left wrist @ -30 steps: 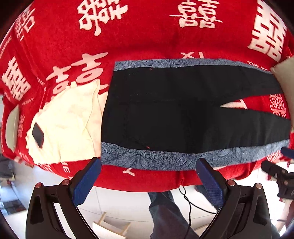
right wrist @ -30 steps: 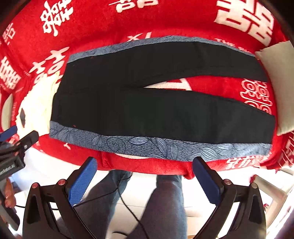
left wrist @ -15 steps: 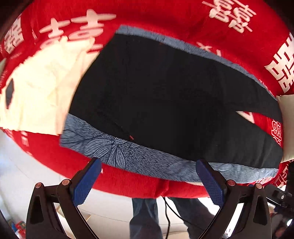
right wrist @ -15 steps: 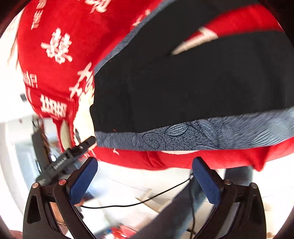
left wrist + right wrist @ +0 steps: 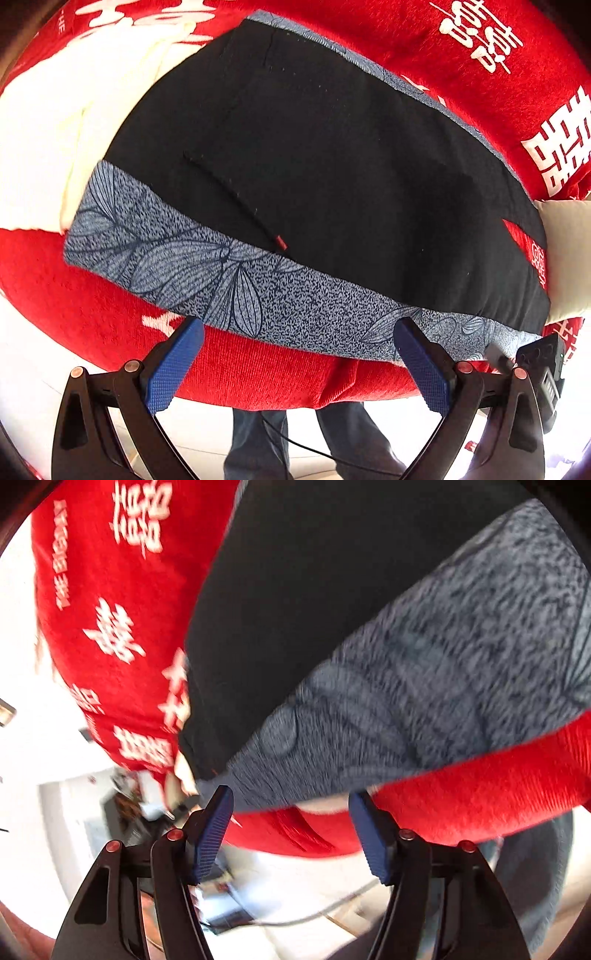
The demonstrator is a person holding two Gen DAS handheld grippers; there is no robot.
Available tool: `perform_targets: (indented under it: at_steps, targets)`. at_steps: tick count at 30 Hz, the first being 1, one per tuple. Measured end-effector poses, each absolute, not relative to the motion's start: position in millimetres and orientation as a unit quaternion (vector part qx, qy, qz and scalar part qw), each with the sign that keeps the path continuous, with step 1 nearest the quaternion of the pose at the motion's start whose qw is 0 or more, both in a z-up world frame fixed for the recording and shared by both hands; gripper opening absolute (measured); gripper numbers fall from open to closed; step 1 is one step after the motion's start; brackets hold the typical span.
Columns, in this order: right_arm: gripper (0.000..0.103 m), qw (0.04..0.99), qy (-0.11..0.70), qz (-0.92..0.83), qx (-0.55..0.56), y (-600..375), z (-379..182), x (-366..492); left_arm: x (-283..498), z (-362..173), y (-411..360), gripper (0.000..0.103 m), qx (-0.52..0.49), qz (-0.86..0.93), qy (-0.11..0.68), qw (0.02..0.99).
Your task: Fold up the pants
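Black tool (image 5: pixel 295 354) frames, ribbed blue pads (image 5: pixel 173 369) (copper-coloured screws), jeans (image 5: pixel 258 439).

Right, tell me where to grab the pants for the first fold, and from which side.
Take the pants by the blue-grey leaf-print band along the near edge, coming from the table's front side. That band lies flat by the red cloth's edge, nearest both grippers. The left gripper is open just short of it; the right gripper is closing near it, nothing pinched yet.

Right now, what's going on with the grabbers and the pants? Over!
Left gripper open. Right gripper closing, nothing pinched. Black pants with blue leaf-print side stripe flat on red blanket. Nothing blocking.
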State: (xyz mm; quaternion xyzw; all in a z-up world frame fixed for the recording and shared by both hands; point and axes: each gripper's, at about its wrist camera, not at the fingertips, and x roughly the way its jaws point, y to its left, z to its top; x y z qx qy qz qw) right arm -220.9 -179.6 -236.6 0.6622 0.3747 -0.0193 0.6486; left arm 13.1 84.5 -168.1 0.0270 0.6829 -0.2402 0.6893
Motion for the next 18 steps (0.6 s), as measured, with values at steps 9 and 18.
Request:
perform_targets:
  at_steps: [9, 18]
  targets:
    - [0.008, 0.609, 0.297, -0.028, 0.735, -199.1, -247.8, -222.6, 13.6, -171.3, 92.6, 0.103, 0.015, -0.248, 0.688, 0.681]
    - [0.008, 0.624, 0.275, 0.015, 0.731, -206.6, -184.0, -207.9, 25.3, -177.6, 139.1, 0.103, -0.120, -0.208, 0.699, 0.674]
